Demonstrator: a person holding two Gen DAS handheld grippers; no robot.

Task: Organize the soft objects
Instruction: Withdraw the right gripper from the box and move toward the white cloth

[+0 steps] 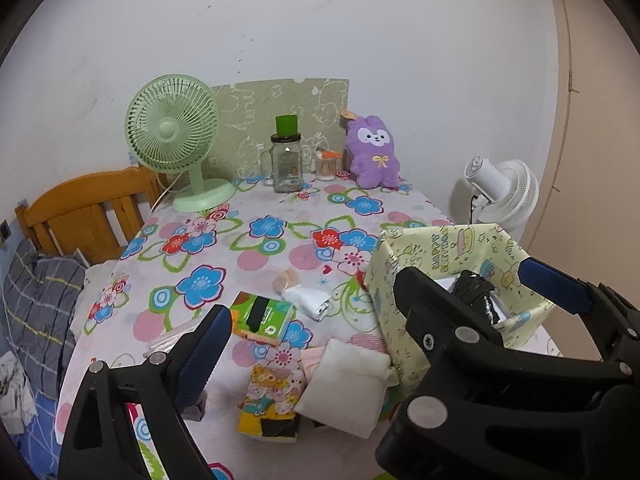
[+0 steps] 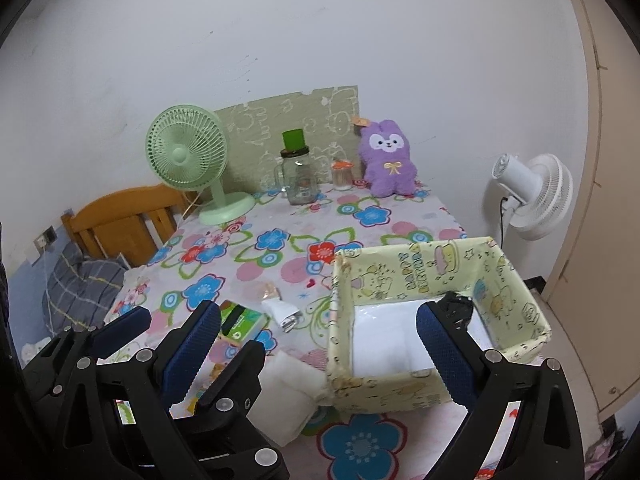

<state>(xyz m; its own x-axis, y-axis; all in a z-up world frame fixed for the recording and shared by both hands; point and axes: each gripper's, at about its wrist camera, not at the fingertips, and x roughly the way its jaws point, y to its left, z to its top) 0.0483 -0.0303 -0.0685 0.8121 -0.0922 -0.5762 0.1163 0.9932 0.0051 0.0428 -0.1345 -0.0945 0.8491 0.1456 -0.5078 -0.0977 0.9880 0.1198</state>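
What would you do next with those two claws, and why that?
Probably bring the left claw down over the folded cream cloth beside the yellow box and close on it. Both claws stand open and empty, the right claw too. The box holds only something black, while the cloth and a small white bundle lie loose on the flowered tablecloth.

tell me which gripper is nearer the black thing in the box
Right. The right gripper hangs over the box, one finger beside the black bundle; the left gripper is left of the box.

The table (image 2: 400, 216) is wearing a flowery cloth — fan (image 2: 188, 160), jar (image 2: 300, 180), purple plush (image 2: 388, 164), yellow box (image 2: 500, 272), tissue packs (image 1: 260, 316) sitting on it.
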